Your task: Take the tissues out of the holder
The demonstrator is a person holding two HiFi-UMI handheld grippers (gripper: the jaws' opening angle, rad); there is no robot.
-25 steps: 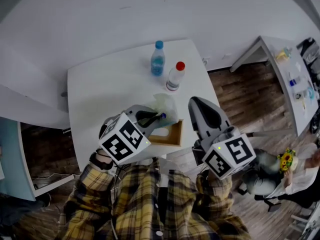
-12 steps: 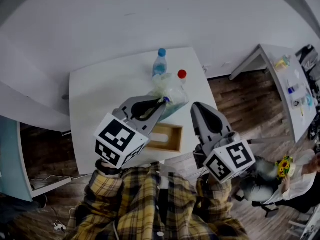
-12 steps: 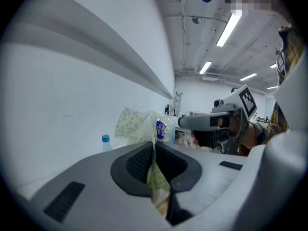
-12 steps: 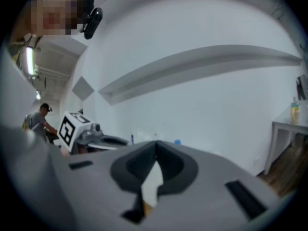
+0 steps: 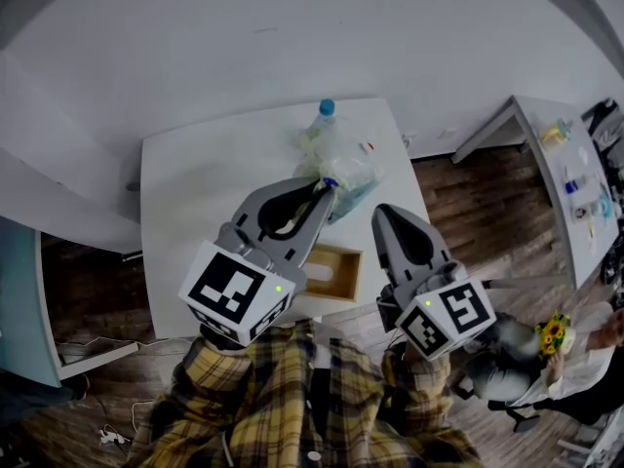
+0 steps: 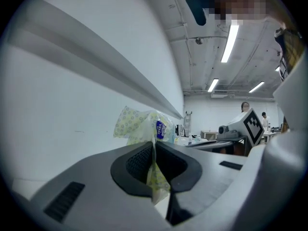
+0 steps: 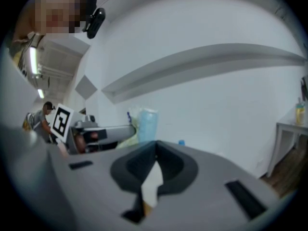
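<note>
Head view: a wooden holder [image 5: 355, 273] sits on the white table [image 5: 195, 203], near the edge closest to the person. Its inside looks pale, and I cannot tell if anything is in it. The tissue pack [image 5: 341, 169] is out of the holder. It hangs in the air over the table, at about 12 o'clock from the holder. The left gripper [image 5: 327, 185] is clamped on the pack's thin wrapper. A bottle with a blue cap [image 5: 325, 113] stands at 12 o'clock from the pack, partly behind it. The right gripper [image 5: 388, 213] is at 3 o'clock from the holder, with its jaws closed on nothing.

The left gripper view shows what the head view does not. The wrapper has a yellow-green dot pattern and is pinched flat between the two dark pads [image 6: 137, 162] of the left gripper [image 6: 154, 146]. The tissue pack [image 6: 137, 124] carries a small blue label [image 6: 160, 129], but its writing is too small to read.

In the right gripper view the right gripper [image 7: 155, 155] has its tips together with nothing between them. A blue cap [image 7: 181, 142] peeks over one jaw.

Each gripper carries a cube with black and white squares, with no words on it.
</note>
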